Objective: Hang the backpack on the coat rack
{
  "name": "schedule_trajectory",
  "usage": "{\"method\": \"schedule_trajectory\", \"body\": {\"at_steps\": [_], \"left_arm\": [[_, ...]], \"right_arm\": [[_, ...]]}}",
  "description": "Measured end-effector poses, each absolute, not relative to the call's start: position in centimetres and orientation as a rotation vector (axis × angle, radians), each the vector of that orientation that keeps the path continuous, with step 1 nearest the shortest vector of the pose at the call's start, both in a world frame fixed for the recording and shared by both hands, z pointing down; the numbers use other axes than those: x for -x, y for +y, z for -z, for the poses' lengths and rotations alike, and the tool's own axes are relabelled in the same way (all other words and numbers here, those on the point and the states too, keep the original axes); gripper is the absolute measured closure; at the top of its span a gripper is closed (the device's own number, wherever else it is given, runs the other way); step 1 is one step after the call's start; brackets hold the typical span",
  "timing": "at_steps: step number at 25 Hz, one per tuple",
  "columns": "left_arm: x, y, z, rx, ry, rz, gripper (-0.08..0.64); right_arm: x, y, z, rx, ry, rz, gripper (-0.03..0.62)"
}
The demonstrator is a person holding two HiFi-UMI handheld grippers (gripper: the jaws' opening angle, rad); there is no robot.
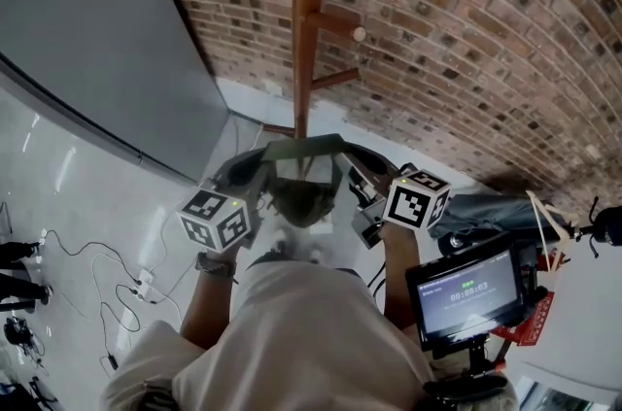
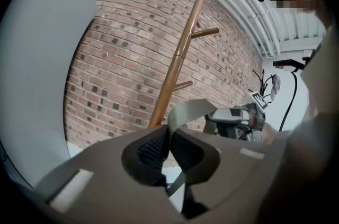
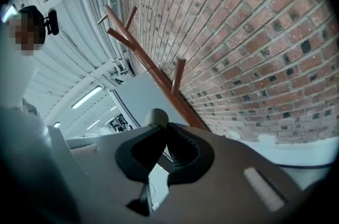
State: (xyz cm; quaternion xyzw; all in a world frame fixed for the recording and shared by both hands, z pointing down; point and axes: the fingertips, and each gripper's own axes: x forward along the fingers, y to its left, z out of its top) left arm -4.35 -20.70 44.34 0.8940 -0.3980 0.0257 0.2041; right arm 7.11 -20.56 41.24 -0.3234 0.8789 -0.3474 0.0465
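Note:
The grey-green backpack point(image 1: 299, 197) hangs between my two grippers just in front of my chest, its top strap point(image 1: 303, 147) stretched across above it. The wooden coat rack point(image 1: 309, 20) stands straight ahead against the brick wall, with a peg point(image 1: 335, 22) pointing right. My left gripper point(image 1: 248, 181) is shut on the strap's left end, and the strap point(image 2: 192, 110) loops up out of the gripper point(image 2: 169, 135). My right gripper point(image 1: 364, 195) is shut on the other end, where the strap point(image 3: 157, 119) bulges above the gripper point(image 3: 163, 135). The rack pole point(image 2: 177, 66) point(image 3: 153, 77) rises beyond each.
A large grey panel point(image 1: 97, 40) leans along the left. Cables and a power strip point(image 1: 141, 283) lie on the white floor at lower left. A screen on a stand point(image 1: 466, 291) and a wooden frame point(image 1: 549, 224) stand at the right.

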Motion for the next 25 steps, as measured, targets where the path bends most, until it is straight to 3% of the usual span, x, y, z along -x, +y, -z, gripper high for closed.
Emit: {"method": "schedule_trajectory", "body": {"at_steps": [25], "left_arm": [[4.3,-23.3,-49.8,-2.409,-1.022,-0.218,0.552]], "right_arm": [[-6.4,-24.0,-47.4,1.024,2.649,1.284,0.581]]}}
